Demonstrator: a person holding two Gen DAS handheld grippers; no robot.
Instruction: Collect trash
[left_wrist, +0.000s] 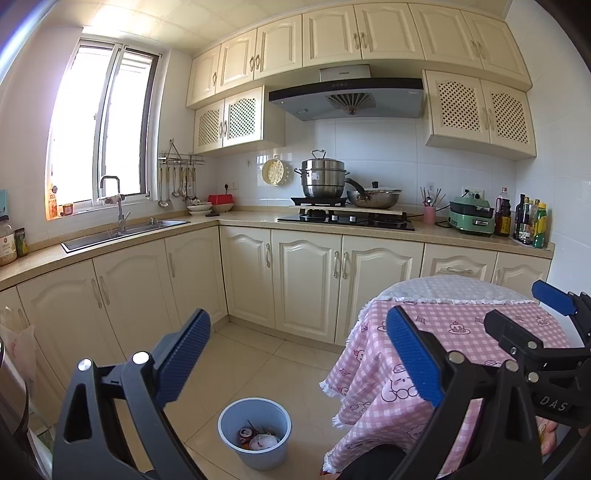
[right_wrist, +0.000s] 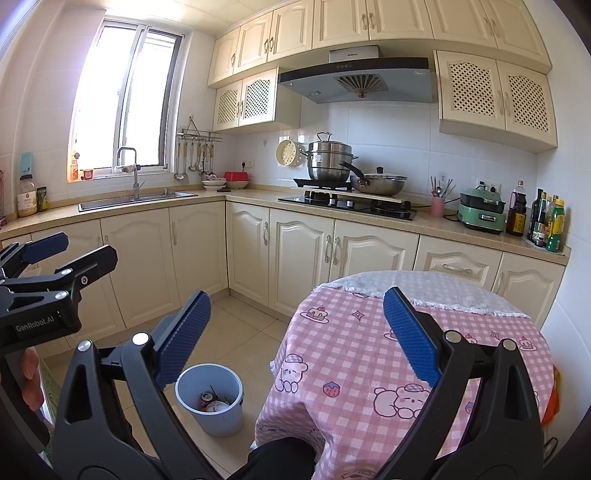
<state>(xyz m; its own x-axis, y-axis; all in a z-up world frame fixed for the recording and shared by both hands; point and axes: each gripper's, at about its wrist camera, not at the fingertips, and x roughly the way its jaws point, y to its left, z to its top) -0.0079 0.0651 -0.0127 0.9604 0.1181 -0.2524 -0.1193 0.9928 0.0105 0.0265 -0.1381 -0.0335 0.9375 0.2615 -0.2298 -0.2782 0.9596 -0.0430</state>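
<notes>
Cream kitchen cabinets (left_wrist: 303, 280) and a beige countertop (left_wrist: 243, 218) fill the background, with a steel sink (left_wrist: 122, 234) under a bright window and a black gas hob (left_wrist: 347, 219) carrying a steel steamer pot (left_wrist: 324, 177) and a lidded wok (left_wrist: 375, 197).

The left gripper (left_wrist: 297, 356) is held with its blue-padded jaws spread wide and nothing between them. Below the gap between those jaws, a light blue plastic waste bin (left_wrist: 236, 443) is seen standing on the pale tiled floor (left_wrist: 243, 369); a crushed red can (left_wrist: 245, 434) and white crumpled trash (left_wrist: 264, 442) lie inside it. Just beyond the right-hand jaw stands a round table draped in a pink checked cartoon tablecloth (left_wrist: 373, 373).

The right gripper (right_wrist: 295, 332) is likewise opened wide and empty. In its view the bin (right_wrist: 218, 421) sits beneath the left-hand jaw, close beside the table (right_wrist: 332, 369), whose top spreads between and under the jaws. The left gripper is seen at the left edge of that view.
</notes>
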